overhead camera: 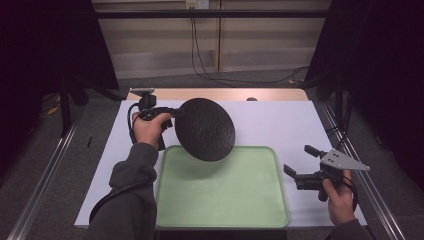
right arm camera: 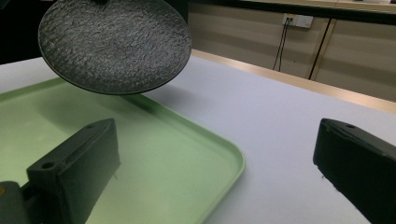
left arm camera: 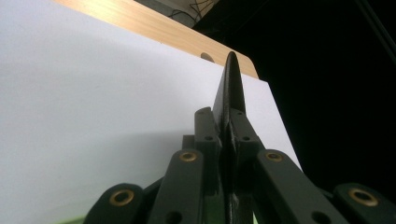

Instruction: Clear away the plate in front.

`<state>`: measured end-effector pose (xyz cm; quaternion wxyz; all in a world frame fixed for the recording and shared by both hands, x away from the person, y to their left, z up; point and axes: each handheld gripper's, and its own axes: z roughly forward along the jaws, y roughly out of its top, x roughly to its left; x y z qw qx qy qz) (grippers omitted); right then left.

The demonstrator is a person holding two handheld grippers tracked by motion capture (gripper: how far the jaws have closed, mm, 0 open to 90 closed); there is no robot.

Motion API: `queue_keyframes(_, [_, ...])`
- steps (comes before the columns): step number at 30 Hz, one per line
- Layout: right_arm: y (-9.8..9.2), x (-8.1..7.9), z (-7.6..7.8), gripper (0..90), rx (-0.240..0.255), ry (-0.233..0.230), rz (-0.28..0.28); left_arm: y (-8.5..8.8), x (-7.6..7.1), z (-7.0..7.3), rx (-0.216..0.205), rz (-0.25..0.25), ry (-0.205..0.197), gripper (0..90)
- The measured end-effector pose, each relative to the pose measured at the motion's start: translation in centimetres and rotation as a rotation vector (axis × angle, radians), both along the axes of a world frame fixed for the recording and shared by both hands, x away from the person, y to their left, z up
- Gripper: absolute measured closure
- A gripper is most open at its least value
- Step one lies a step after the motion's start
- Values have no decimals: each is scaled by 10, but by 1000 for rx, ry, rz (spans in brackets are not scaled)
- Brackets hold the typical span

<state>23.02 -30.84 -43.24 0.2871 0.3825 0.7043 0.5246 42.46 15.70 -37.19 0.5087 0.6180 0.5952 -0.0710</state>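
Note:
A round black plate [overhead camera: 205, 129] with a rough surface hangs tilted in the air over the far left corner of a light green tray [overhead camera: 220, 195]. My left gripper [overhead camera: 176, 113] is shut on the plate's left rim. In the left gripper view the plate [left arm camera: 229, 88] stands edge-on between the closed jaws, with my left gripper [left arm camera: 227, 122] clamped on it. My right gripper [overhead camera: 300, 161] rests open at the tray's right side, nothing between its jaws. From the right gripper view the plate [right arm camera: 114, 44] floats above the tray [right arm camera: 196, 158], and my right gripper [right arm camera: 219, 163] stands wide.
A white sheet [overhead camera: 280, 120] covers the table, with a wooden edge [overhead camera: 220, 94] at the back. Metal rails run along both sides. Cables hang down the back wall [overhead camera: 200, 55].

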Motion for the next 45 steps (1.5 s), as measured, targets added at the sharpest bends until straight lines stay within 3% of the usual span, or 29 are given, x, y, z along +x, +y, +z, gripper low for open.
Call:
queue_keyframes(10, [1, 0, 0, 1, 1, 3, 3, 1, -8, -3, 11, -28, 5, 845])
queue_keyframes(13, [0, 0, 0, 1, 1, 1, 6, 1, -12, -4, 21, -57, 6, 847])
queue_keyframes(45, [1, -1, -1, 2, -2, 1, 15, -8, -41, -7, 27, -180, -15, 852])
